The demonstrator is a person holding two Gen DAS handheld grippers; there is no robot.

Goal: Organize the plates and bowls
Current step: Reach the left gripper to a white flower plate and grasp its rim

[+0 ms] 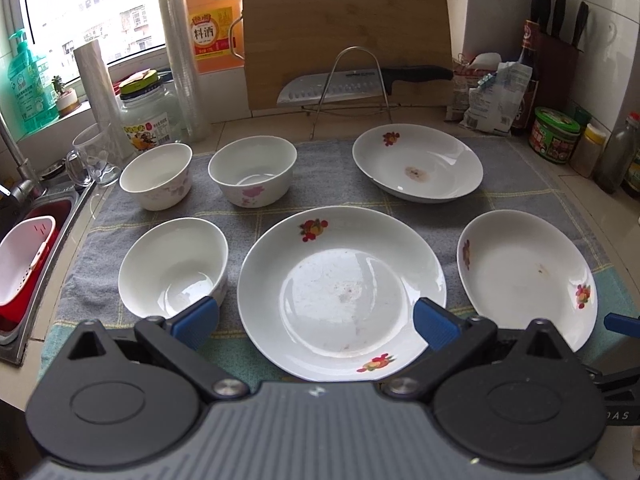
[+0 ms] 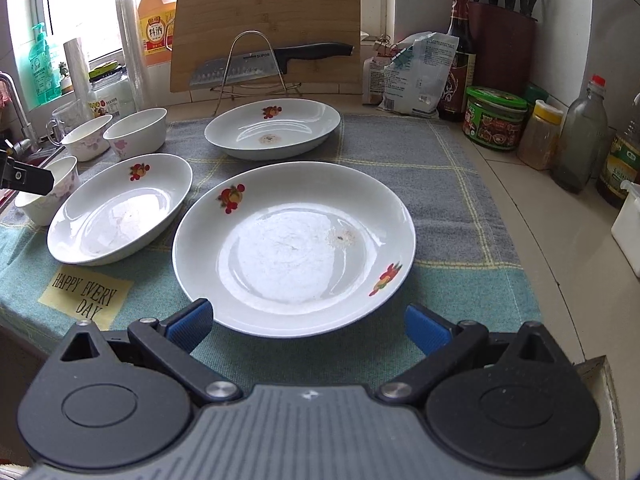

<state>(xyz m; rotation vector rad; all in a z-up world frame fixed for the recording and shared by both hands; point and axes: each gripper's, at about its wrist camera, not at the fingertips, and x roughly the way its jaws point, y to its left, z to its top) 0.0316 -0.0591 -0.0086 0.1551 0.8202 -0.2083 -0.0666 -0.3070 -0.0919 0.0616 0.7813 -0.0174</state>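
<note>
Three white flowered plates and three white bowls sit on a grey-green towel (image 1: 332, 152). In the left wrist view the middle plate (image 1: 342, 272) lies right ahead of my left gripper (image 1: 316, 322), which is open and holds nothing. A bowl (image 1: 174, 266) stands just left of it, with two more bowls (image 1: 156, 176) (image 1: 252, 170) behind. The right plate (image 1: 526, 276) and the far plate (image 1: 418, 168) lie apart. In the right wrist view my right gripper (image 2: 308, 328) is open at the near rim of the right plate (image 2: 294, 248); the middle plate (image 2: 120, 208) and far plate (image 2: 272, 128) are beyond.
A bamboo cutting board (image 1: 344, 28) and a knife on a wire rack (image 1: 352, 84) stand at the back. A sink with a red-and-white basket (image 1: 24, 264) is at the left. Bottles and jars (image 2: 496, 118) line the right wall. A glass mug (image 1: 90, 158) stands by the bowls.
</note>
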